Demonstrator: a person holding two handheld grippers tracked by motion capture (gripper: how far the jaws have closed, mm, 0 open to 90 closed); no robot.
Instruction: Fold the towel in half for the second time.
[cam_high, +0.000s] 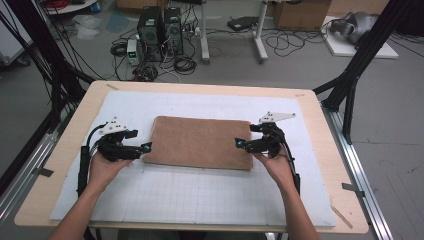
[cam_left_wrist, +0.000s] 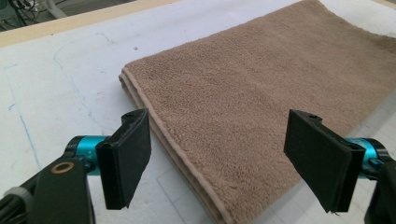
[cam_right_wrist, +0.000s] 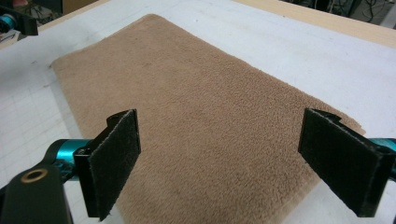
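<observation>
Folded brown towel (cam_high: 202, 142) lying flat mid-table on the white grid mat (cam_high: 200, 200). Left gripper (cam_left_wrist: 219, 161) spread wide, straddling the towel's near-left corner, clamping nothing. Right gripper (cam_right_wrist: 243, 163) same deal at the near-right corner, wide apart over the edge, nothing pinched. Both pointing inward at each other.

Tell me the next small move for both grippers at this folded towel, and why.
Probably ease both forward and down, then close. The left gripper and right gripper hang open at opposite short ends of the folded brown towel, jaws straddling its edges, gripping nothing yet.
</observation>
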